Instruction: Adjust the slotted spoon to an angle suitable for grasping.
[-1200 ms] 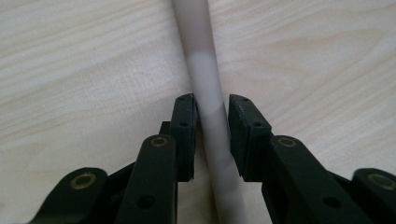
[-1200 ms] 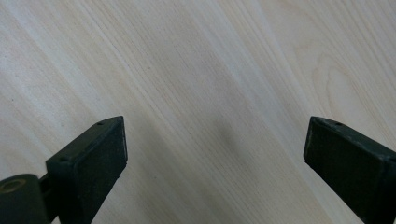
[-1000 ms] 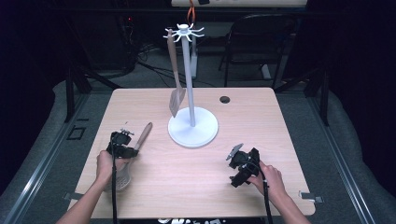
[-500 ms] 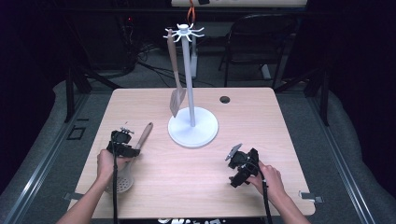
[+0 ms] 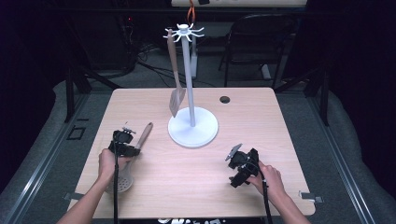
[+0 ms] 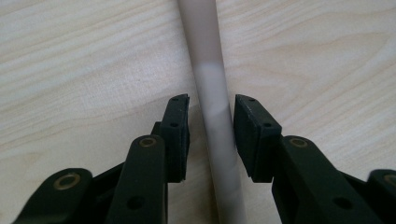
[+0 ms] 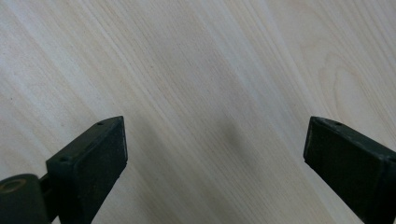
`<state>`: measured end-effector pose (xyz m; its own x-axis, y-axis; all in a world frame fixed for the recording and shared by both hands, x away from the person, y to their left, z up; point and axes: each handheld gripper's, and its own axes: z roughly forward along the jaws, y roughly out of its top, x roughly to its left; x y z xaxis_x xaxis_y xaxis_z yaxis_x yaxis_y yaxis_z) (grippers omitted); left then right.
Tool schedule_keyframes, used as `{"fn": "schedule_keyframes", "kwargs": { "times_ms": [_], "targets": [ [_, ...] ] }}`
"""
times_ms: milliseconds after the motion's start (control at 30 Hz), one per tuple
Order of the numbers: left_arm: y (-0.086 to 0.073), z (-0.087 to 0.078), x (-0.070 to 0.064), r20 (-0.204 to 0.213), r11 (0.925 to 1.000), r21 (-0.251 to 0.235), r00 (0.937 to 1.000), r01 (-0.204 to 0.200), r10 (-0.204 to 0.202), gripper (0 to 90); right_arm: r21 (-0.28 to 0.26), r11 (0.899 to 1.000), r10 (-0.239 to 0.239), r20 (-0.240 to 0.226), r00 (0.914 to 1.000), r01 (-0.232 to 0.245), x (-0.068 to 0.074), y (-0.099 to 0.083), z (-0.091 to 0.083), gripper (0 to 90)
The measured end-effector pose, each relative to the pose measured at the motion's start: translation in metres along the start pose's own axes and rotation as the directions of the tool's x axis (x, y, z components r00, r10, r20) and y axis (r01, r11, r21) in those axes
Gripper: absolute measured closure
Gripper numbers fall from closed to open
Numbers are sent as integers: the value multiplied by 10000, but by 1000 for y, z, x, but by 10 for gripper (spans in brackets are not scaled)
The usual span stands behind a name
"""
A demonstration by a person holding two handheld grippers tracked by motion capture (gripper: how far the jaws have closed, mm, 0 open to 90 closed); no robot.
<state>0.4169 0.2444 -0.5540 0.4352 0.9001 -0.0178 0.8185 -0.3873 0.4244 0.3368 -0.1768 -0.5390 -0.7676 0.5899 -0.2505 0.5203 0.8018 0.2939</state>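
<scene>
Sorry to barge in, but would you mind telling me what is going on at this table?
A person holds a gripper in each hand at a wooden table. The left gripper is lowered over a slotted spoon lying flat on the table, its jaws on either side of the handle with small gaps, not yet clamped. The right gripper hangs wide open above bare wood. A spatula already hangs on the white stand.
</scene>
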Motion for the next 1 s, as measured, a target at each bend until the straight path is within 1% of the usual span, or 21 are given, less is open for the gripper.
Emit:
{"fn": "schedule_keyframes", "kwargs": {
  "times_ms": [33,67,133,267,300,367,400,467,500,567,600,633,667,700,767,800,833,867,933,967,1000],
  "targets": [
    [2,1,-1,-135,9999,73,9999,-100,101,677,-86,9999,74,-79,9999,-75,0,0,1,59],
    [3,2,-2,-175,9997,177,9997,-172,175,677,-74,10000,60,-98,9999,-61,0,0,1,59],
    [4,3,-3,-181,9997,166,9996,-204,207,713,-106,9999,77,-120,9999,-78,0,0,1,59],
    [9,3,-6,-392,9982,522,9987,-306,327,718,-170,9998,116,-168,9998,-118,1,-1,2,59],
    [10,3,-6,-372,9980,558,9988,-305,326,720,-52,10000,53,-116,9999,-54,0,0,1,59],
    [10,3,-5,-297,9981,561,9992,-260,277,722,-47,10000,60,-178,9998,-61,0,-1,2,59],
    [10,3,-5,-297,9981,561,9992,-260,277,723,11,10000,16,-120,9999,-16,0,0,1,59],
    [8,3,-2,-106,9990,441,9999,-88,93,727,-151,9998,152,-261,9995,-156,1,-1,2,59],
    [8,3,-2,-106,9990,441,9999,-88,93,729,-37,10000,61,-124,9999,-62,1,0,1,59],
    [5,2,2,314,9996,210,9993,175,-182,735,-70,9999,87,-104,9999,-87,1,-1,1,60],
    [5,2,2,314,9996,210,9993,175,-182,739,-92,9999,98,-117,9999,-99,1,-1,2,60],
    [4,0,2,444,9998,-10,9988,213,-213,742,-62,9999,84,-99,9999,-84,0,-1,2,60],
    [4,0,2,444,9998,-10,9988,213,-213,744,-62,9999,84,-99,9999,-84,0,-1,2,60],
    [3,-2,2,443,9997,-109,9988,199,-194,744,19,10000,8,-153,9999,-8,0,0,1,60],
    [2,-7,2,492,9986,-514,9987,148,-122,755,-1,10000,50,-159,9999,-50,0,-1,1,60],
    [2,-7,2,492,9986,-514,9987,148,-122,759,-1,10000,50,-159,9999,-50,0,-1,1,60],
    [1,-8,2,527,9978,-645,9985,152,-118,759,6,10000,55,-90,9999,-55,0,-1,1,60],
    [-1,-11,3,561,9958,-911,9984,131,-80,762,-7,10000,59,-100,9999,-59,0,-1,1,60],
    [-1,-12,3,564,9950,-996,9984,98,-42,762,-2,10000,59,-99,9999,-59,1,0,1,60],
    [-3,-14,5,717,9922,-1240,9974,143,-54,762,-3,10000,59,-93,9999,-59,1,0,1,60],
    [-3,-14,5,717,9922,-1240,9974,143,-54,762,-3,10000,59,-93,9999,-59,1,0,1,60]
  ]
}}
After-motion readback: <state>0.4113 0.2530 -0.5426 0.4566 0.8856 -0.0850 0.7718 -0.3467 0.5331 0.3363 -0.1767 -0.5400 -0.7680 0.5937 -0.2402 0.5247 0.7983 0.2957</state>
